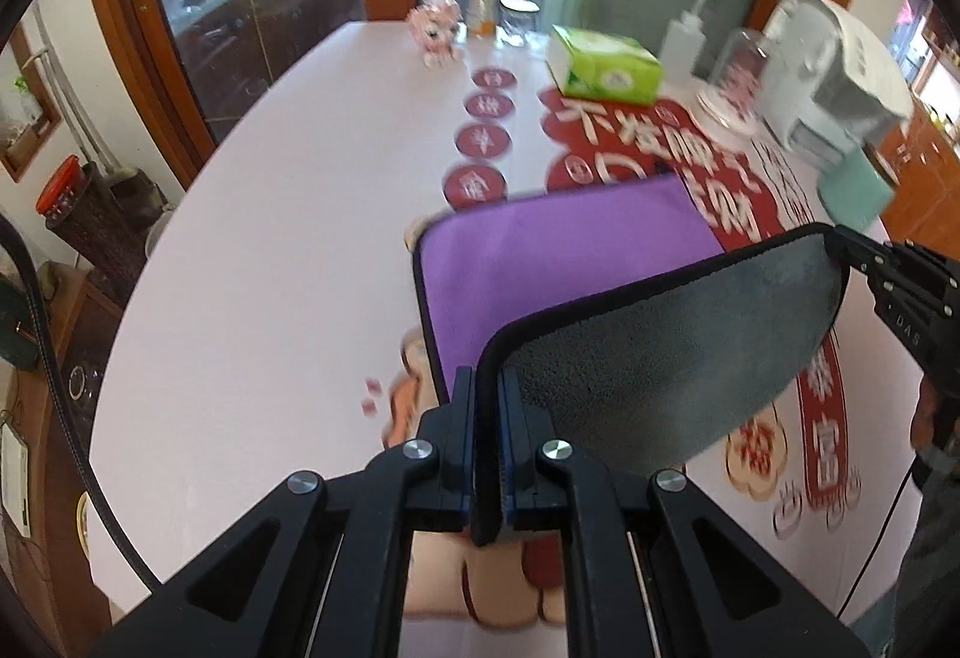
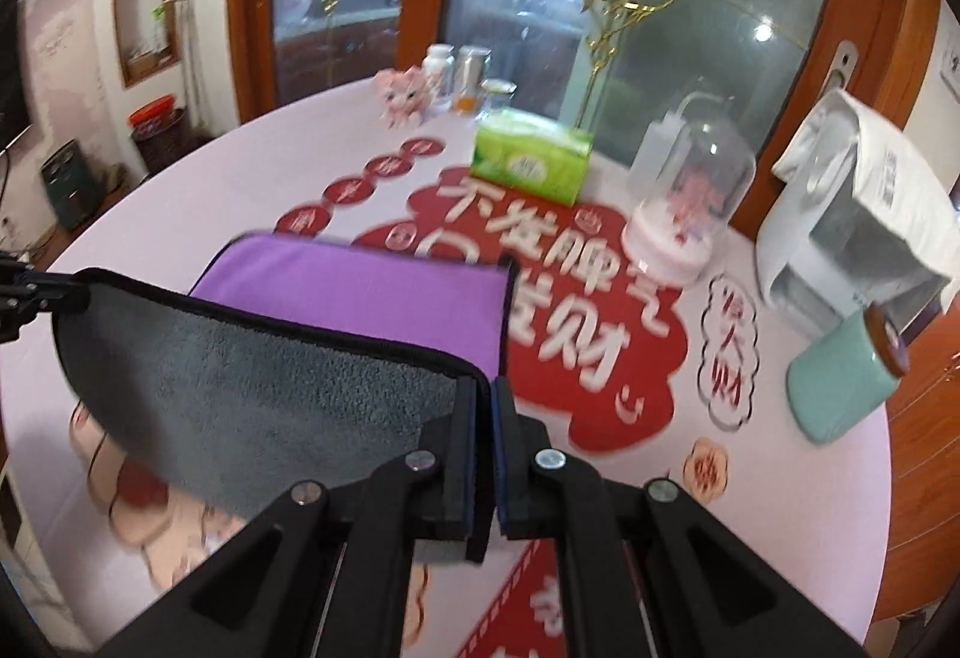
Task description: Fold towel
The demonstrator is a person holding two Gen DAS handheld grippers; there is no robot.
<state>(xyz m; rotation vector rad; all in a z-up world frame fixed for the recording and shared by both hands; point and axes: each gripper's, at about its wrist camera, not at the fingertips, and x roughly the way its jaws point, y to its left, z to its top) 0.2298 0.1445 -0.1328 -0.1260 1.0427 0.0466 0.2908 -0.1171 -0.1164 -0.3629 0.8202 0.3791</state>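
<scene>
The towel (image 1: 558, 250) is purple on one face and grey (image 1: 672, 346) on the other, with black edging. Its far part lies flat on the table; its near edge is lifted and stretched between both grippers, grey side facing the cameras. My left gripper (image 1: 489, 388) is shut on the near left corner. My right gripper (image 2: 485, 394) is shut on the near right corner and also shows in the left wrist view (image 1: 840, 241). In the right wrist view the purple face (image 2: 360, 292) lies beyond the raised grey flap (image 2: 258, 388), and the left gripper (image 2: 66, 292) holds its far corner.
The table (image 1: 270, 238) has a pink cloth with red decorations. At the back stand a green tissue box (image 2: 528, 163), a pink figurine (image 2: 405, 97), jars (image 2: 474, 70), a glass dome (image 2: 690, 202), a white water pitcher (image 2: 840, 226) and a mint cup (image 2: 840, 382).
</scene>
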